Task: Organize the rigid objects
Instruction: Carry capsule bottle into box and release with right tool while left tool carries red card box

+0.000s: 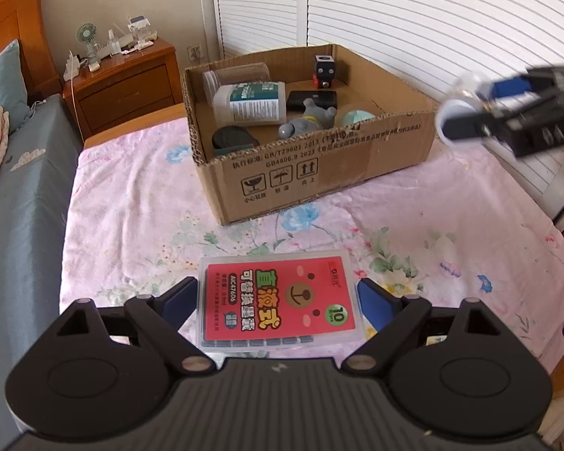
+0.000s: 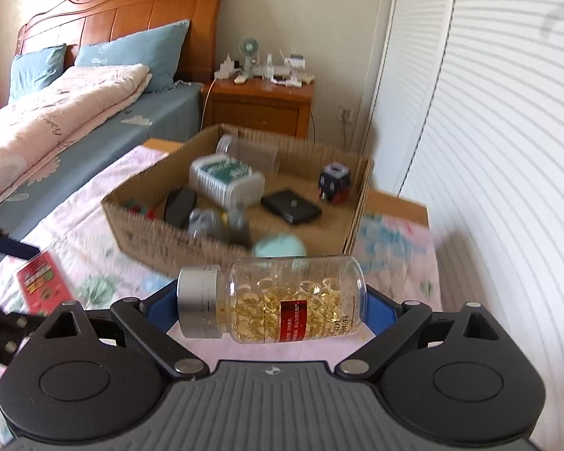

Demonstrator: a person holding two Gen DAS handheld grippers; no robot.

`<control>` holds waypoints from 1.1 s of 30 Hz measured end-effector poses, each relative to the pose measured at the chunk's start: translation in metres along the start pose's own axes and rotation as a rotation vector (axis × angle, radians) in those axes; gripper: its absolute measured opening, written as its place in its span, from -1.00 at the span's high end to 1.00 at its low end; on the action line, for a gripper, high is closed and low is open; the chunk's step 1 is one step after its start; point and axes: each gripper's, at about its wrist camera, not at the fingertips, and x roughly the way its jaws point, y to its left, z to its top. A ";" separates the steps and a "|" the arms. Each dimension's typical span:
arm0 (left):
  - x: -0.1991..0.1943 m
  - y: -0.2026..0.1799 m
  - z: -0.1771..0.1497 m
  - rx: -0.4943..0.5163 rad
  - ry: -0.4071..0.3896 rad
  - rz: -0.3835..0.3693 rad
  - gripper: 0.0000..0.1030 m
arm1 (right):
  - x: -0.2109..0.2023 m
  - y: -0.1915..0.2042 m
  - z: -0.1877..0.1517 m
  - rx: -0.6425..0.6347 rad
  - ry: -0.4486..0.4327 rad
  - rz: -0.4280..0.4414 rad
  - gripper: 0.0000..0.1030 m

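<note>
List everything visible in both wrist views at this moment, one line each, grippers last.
Cardboard box: one, brown, open, on the floral sheet.
White plastic bottle with green label: one, lying in the box.
Clear empty jar: one, lying at the box's back wall.
Flat black case: one, in the box.
Black cube toy: one, by the box's back wall.
Grey figurine: one, in the box.
Red-labelled clear plastic refill case: one, between the left gripper's pads.
Clear capsule bottle with silver cap: one, yellow capsules, held sideways.
Wooden nightstand: one, orange-brown, beside the bed.
Left gripper: black, blue pads.
Right gripper: black, blue pads.
</note>
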 end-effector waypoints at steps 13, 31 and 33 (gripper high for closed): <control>-0.008 0.003 0.004 0.029 -0.024 0.016 -0.74 | 0.079 -0.020 0.058 -0.001 0.030 0.013 -0.90; -0.015 0.004 0.007 0.032 -0.037 0.026 -0.74 | 0.091 -0.030 0.075 0.109 0.055 -0.010 -1.00; -0.016 0.003 0.010 0.035 -0.046 0.019 -0.74 | 0.082 -0.028 0.074 0.123 0.066 -0.024 -1.00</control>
